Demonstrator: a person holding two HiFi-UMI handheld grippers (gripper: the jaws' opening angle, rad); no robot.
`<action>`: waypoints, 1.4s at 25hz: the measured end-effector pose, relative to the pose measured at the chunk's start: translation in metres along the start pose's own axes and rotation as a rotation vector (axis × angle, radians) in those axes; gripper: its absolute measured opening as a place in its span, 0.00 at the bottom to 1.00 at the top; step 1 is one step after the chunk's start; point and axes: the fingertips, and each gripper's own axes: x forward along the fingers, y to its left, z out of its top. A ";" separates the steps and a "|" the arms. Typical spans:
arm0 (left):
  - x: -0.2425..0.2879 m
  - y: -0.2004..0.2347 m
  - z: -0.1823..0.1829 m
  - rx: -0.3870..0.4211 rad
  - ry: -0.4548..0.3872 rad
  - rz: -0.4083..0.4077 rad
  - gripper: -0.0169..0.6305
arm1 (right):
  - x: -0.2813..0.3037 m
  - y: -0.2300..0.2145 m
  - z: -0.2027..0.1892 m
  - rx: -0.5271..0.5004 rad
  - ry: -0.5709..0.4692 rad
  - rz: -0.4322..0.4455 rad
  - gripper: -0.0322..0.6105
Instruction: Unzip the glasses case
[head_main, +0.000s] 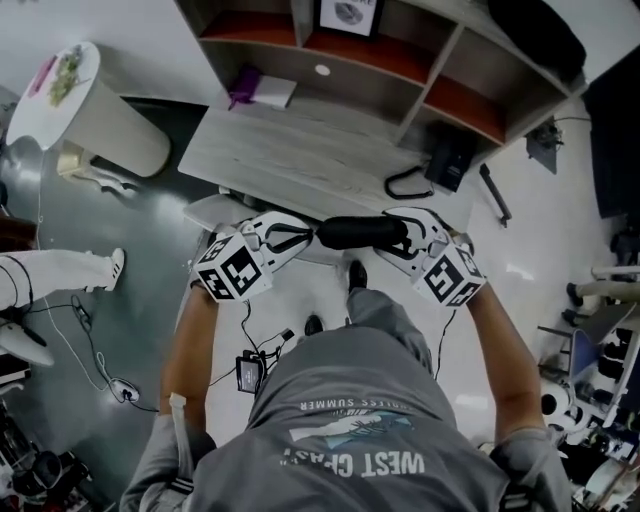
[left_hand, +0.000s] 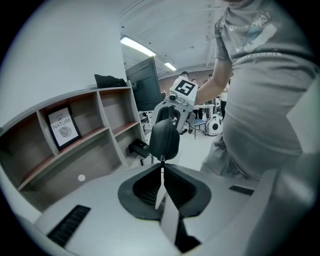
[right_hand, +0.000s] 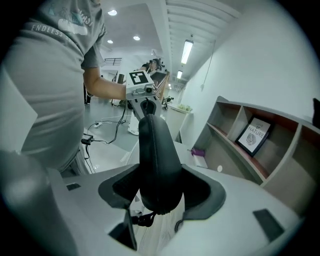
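A black oval glasses case (head_main: 360, 232) hangs level in the air between both grippers, just in front of the desk's near edge. My right gripper (head_main: 400, 238) is shut on the case's right end; in the right gripper view the case body (right_hand: 157, 160) fills the gap between the jaws, its zip seam facing the camera. My left gripper (head_main: 300, 236) meets the case's left end. In the left gripper view its jaws stand almost together on the thin zipper pull (left_hand: 161, 165) below the case end (left_hand: 165, 139).
The wooden desk (head_main: 300, 160) with a shelf unit lies just beyond the case. A white book and a purple thing (head_main: 262, 92) sit at its back, a black device (head_main: 450, 160) at its right. A round white table (head_main: 60, 90) stands left; cables (head_main: 250, 370) lie on the floor.
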 end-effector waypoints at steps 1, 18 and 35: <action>0.001 -0.001 0.001 -0.004 -0.002 -0.005 0.05 | -0.001 0.000 -0.003 -0.007 0.011 -0.005 0.45; -0.010 -0.028 0.031 -0.114 -0.082 -0.086 0.05 | -0.031 0.028 0.010 0.073 0.012 0.065 0.44; 0.006 -0.041 0.021 -0.037 0.231 -0.033 0.05 | -0.022 0.036 -0.022 -0.003 0.361 0.054 0.42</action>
